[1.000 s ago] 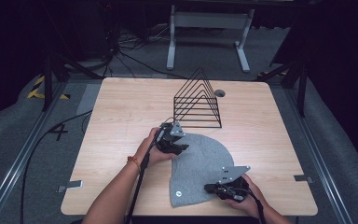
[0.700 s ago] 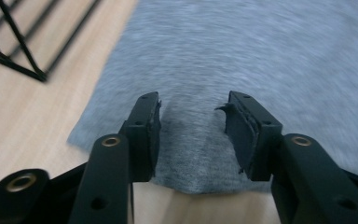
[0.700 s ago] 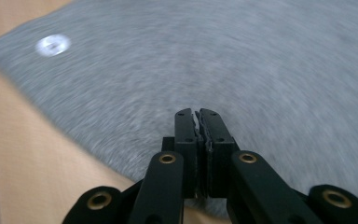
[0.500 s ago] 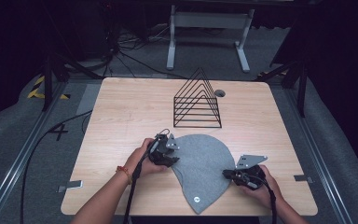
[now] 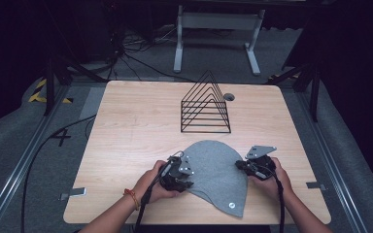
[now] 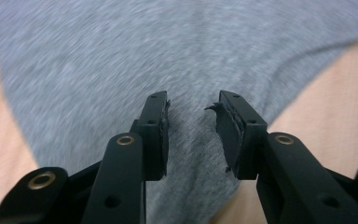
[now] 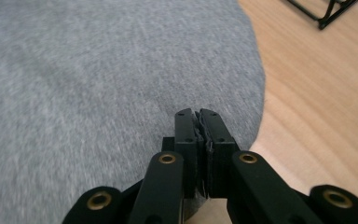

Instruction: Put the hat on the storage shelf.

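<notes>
One grey felt-like cloth point(image 5: 216, 172), flat, rounded at its far end and tapering to a point with a small round stud near me, lies on the pale wood-grain bench point(image 5: 141, 121), on my side of one black wire rack point(image 5: 206, 104) shaped like nested triangles. I hold two black grippers. My left gripper point(image 5: 188, 180) sits at the cloth's left edge; its jaws have just been closing yet stand apart over the soft fabric. My right gripper point(image 5: 239, 165) sits at the cloth's right edge, jaws pressed together, pinching that edge.
</notes>
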A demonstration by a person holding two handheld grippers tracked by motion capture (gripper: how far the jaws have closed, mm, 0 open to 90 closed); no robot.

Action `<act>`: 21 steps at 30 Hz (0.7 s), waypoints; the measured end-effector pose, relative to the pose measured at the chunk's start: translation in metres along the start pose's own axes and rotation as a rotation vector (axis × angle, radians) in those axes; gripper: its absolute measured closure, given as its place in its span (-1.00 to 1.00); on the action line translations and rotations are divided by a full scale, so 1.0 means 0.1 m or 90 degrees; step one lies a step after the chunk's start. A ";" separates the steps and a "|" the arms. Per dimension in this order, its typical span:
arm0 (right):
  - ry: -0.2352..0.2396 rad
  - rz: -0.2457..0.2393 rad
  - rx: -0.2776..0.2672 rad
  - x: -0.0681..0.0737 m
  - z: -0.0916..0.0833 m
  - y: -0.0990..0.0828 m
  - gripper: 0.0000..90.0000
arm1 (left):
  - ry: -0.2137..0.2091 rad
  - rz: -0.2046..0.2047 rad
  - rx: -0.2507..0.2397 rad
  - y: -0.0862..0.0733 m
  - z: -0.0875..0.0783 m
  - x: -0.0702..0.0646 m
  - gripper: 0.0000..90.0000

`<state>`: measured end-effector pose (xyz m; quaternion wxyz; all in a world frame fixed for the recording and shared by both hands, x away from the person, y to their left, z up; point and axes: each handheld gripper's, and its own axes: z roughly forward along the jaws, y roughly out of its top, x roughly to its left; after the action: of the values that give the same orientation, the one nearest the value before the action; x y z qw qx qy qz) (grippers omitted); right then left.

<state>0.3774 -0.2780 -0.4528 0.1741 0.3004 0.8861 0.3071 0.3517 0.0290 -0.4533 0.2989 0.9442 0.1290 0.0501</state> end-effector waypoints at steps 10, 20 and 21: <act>-0.033 0.006 0.001 -0.11 0.08 0.08 0.78 | -0.013 0.029 -0.009 0.14 0.10 -0.22 0.28; -0.022 0.076 -0.033 -0.17 -0.10 0.06 0.32 | 0.071 -0.030 -0.096 0.08 -0.20 0.18 -0.01; -0.024 0.078 -0.029 -0.16 -0.11 0.06 0.28 | 0.090 -0.037 -0.097 0.06 -0.20 0.26 -0.04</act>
<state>0.3874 -0.2891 -0.4386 0.1783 0.3556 0.8554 0.3319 0.3749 0.0425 -0.4324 0.3613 0.9087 0.1729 0.1175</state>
